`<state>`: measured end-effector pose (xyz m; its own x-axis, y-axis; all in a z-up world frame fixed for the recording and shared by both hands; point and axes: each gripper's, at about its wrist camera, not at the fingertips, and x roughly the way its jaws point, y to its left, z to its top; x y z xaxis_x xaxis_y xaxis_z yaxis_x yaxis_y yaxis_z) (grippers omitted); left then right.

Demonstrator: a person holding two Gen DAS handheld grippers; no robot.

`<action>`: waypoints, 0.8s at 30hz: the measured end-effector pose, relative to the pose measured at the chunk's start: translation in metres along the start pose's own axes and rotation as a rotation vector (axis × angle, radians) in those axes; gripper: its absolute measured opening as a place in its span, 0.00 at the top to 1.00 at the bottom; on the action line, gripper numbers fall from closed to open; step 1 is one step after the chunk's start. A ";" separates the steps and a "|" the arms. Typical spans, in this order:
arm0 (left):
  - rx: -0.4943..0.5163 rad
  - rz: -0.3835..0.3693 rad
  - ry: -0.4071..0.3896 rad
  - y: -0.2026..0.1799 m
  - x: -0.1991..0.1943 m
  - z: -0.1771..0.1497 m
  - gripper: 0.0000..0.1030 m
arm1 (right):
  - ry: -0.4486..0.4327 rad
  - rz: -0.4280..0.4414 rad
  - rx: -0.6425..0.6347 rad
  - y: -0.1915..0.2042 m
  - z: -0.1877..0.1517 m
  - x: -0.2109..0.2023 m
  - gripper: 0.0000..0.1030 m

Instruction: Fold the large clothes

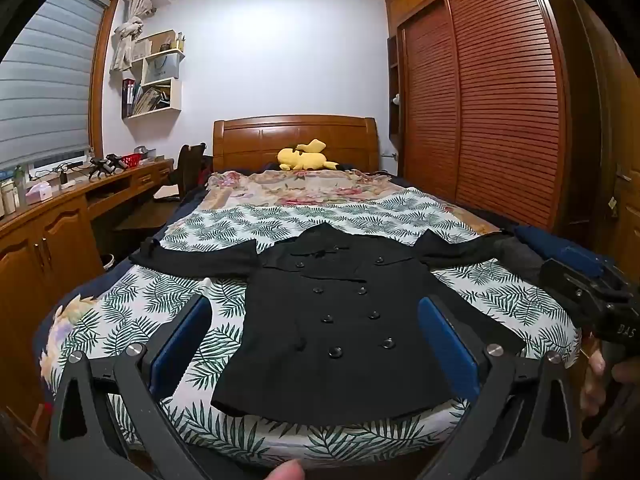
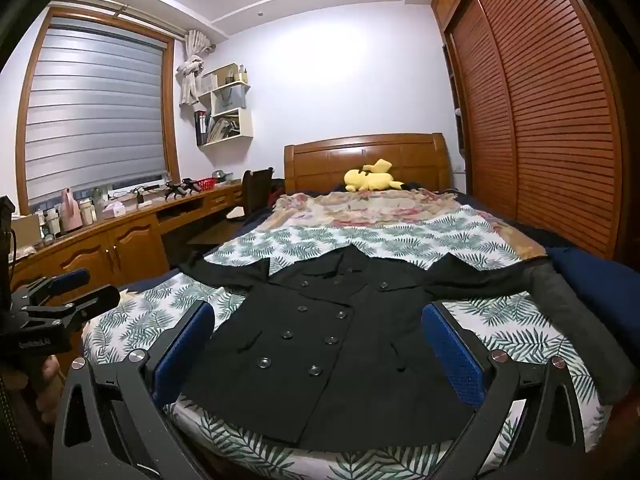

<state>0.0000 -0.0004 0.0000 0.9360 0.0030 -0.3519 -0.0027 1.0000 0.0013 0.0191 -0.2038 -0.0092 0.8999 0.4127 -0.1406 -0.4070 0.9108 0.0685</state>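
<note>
A black double-breasted coat [image 1: 340,320] lies flat and face up on the leaf-print bed cover [image 1: 132,300], collar toward the headboard, both sleeves spread out sideways. In the right wrist view the same coat [image 2: 320,344] fills the near middle of the bed. My left gripper [image 1: 316,312] hovers open above the coat's hem end, its blue pads wide apart with nothing between them. My right gripper [image 2: 320,320] is likewise open and empty over the hem. Each gripper shows at the edge of the other's view: the right gripper [image 1: 592,292] and the left gripper [image 2: 60,292].
A yellow plush toy [image 1: 304,156] rests by the wooden headboard [image 1: 296,136]. A slatted wardrobe [image 1: 500,100] lines the right side, a desk [image 1: 60,208] with clutter the left. Dark blue folded cloth [image 1: 560,248] and a grey cloth [image 2: 568,312] lie by the right sleeve.
</note>
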 end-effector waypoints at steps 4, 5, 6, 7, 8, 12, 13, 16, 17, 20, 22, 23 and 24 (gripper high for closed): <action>-0.005 -0.002 -0.009 0.000 0.000 0.000 0.00 | 0.003 0.000 0.002 0.000 0.000 0.000 0.00; -0.007 0.001 -0.011 0.000 0.000 0.000 0.00 | 0.005 0.001 0.003 0.000 -0.001 0.000 0.00; -0.008 0.001 -0.012 0.000 -0.001 0.000 0.00 | 0.007 0.002 0.004 0.000 -0.001 0.000 0.00; -0.009 -0.001 -0.015 0.000 -0.002 0.000 0.00 | 0.009 0.003 0.005 0.000 -0.001 0.000 0.00; -0.009 -0.003 -0.016 -0.003 -0.002 0.000 0.00 | 0.010 0.004 0.005 0.000 -0.001 0.000 0.00; -0.007 0.004 -0.018 -0.002 -0.006 0.001 0.00 | 0.005 0.003 0.003 0.005 0.002 0.001 0.00; -0.008 0.002 -0.018 -0.002 -0.006 0.002 0.00 | 0.006 0.003 0.003 0.005 0.002 0.001 0.00; -0.011 0.004 -0.017 -0.001 -0.006 0.001 0.00 | 0.008 0.007 0.003 0.000 0.001 0.000 0.00; -0.012 0.004 -0.017 -0.001 -0.006 0.001 0.00 | 0.008 0.007 0.002 0.000 0.001 0.000 0.00; -0.014 0.002 -0.017 0.000 -0.006 0.002 0.00 | 0.006 0.004 -0.002 0.000 0.002 -0.001 0.00; -0.016 0.004 -0.021 0.002 -0.005 0.001 0.00 | 0.007 0.004 -0.003 0.001 0.002 -0.001 0.00; -0.015 0.004 -0.022 0.001 -0.005 0.001 0.00 | 0.007 0.004 -0.002 0.000 0.002 -0.001 0.00; -0.015 0.004 -0.022 0.001 -0.005 0.002 0.00 | 0.007 0.004 -0.002 0.001 0.002 -0.001 0.00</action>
<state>-0.0040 0.0011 0.0034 0.9437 0.0074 -0.3309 -0.0119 0.9999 -0.0113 0.0183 -0.2036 -0.0074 0.8973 0.4163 -0.1469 -0.4109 0.9092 0.0671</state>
